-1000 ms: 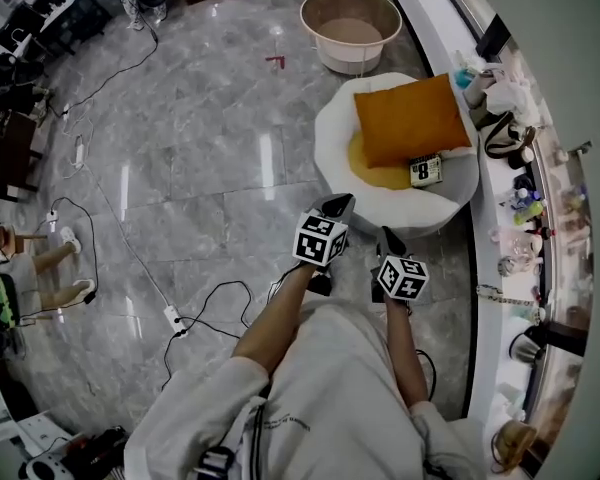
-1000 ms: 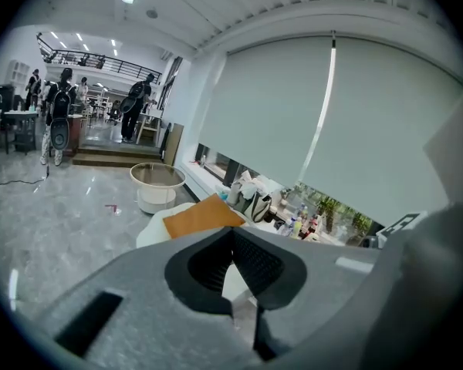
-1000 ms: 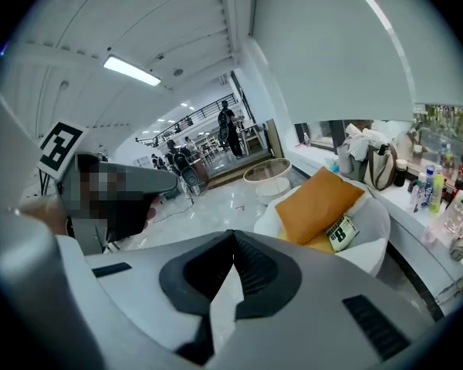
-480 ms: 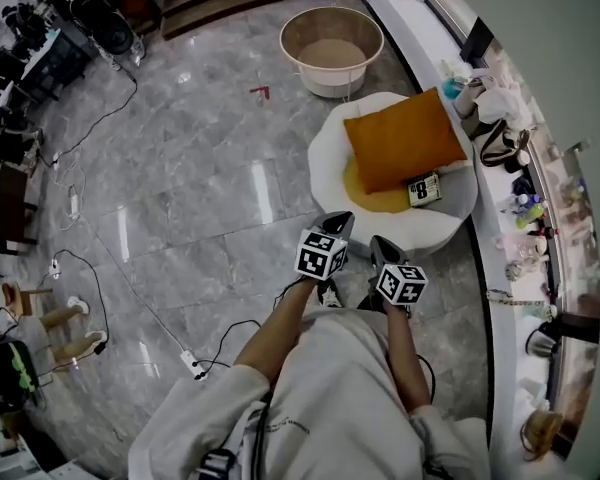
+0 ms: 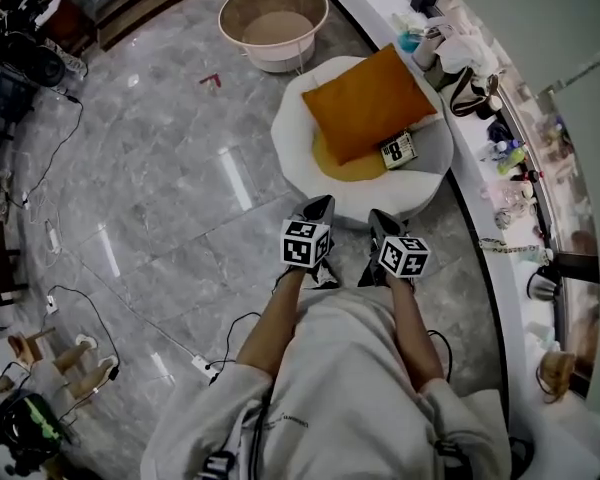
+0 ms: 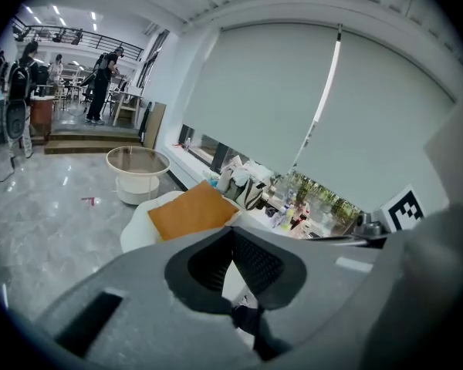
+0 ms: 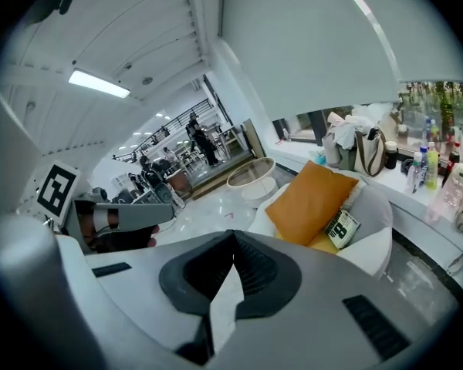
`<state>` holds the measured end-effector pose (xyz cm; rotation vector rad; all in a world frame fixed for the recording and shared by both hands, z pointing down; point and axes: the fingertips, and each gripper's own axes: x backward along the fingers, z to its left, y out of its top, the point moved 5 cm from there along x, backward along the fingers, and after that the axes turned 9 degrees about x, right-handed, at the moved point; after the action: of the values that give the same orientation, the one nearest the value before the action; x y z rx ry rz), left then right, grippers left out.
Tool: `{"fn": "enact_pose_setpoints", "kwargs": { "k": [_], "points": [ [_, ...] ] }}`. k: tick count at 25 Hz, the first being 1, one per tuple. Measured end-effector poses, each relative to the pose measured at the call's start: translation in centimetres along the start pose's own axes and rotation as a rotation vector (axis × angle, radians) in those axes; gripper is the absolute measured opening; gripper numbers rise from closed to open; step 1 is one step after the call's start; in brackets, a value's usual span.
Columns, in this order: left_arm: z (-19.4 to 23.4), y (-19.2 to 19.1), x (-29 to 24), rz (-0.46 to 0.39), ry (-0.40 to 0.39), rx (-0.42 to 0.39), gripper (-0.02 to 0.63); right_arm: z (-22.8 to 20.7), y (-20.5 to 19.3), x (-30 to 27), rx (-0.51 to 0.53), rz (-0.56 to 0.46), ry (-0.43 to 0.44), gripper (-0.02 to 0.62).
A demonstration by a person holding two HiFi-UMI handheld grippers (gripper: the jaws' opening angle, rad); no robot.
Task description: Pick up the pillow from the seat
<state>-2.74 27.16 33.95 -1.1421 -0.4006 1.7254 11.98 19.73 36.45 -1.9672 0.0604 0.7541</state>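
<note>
An orange pillow point(image 5: 370, 103) leans on the white round seat point(image 5: 290, 143), over a yellow cushion point(image 5: 352, 165). A small card printed with an 8 point(image 5: 398, 150) lies against the pillow's near corner. Both grippers hover side by side just short of the seat's front edge, pointing at it. My left gripper point(image 5: 320, 203) is shut and empty, and so is my right gripper point(image 5: 377, 216). The left gripper view shows the pillow point(image 6: 191, 210) beyond the closed left gripper point(image 6: 233, 230). In the right gripper view the pillow point(image 7: 312, 201) and card point(image 7: 342, 227) lie past the right gripper point(image 7: 233, 233).
A beige round basin point(image 5: 273, 23) stands on the marble floor behind the seat. A curved window ledge point(image 5: 480, 183) at the right carries bags and bottles. Cables and a power strip point(image 5: 202, 365) trail over the floor at the left. People stand far off.
Both grippers and the person have come closer to the seat, which now lies just ahead of the fingertips. Both pairs of jaws stay closed.
</note>
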Motion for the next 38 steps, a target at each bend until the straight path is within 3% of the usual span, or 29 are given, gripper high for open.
{"fn": "enact_pose_setpoints", "kwargs": {
  "k": [9, 14, 27, 34, 38],
  "points": [
    [0.8, 1.3, -4.2, 0.030, 0.027, 0.050, 0.009, -4.1, 1.6, -1.6, -0.001, 0.034, -0.019, 0.008],
    [0.1, 3.0, -7.6, 0.062, 0.026, 0.024, 0.009, -7.9, 3.4, -3.3, -0.059, 0.018, -0.042, 0.008],
    [-3.6, 9.2, -17.4, 0.104, 0.016, -0.051, 0.009, -16.4, 11.2, -7.8, -0.094, -0.038, 0.004, 0.008],
    [-6.8, 11.5, -23.4, 0.147, -0.001, -0.083, 0.009, -21.5, 13.0, -8.4, -0.157, -0.055, -0.002, 0.008],
    [-8.4, 10.9, -26.9, 0.183, -0.009, -0.098, 0.009, -24.4, 11.8, -8.5, -0.201, -0.064, 0.000, 0.008]
  ]
}}
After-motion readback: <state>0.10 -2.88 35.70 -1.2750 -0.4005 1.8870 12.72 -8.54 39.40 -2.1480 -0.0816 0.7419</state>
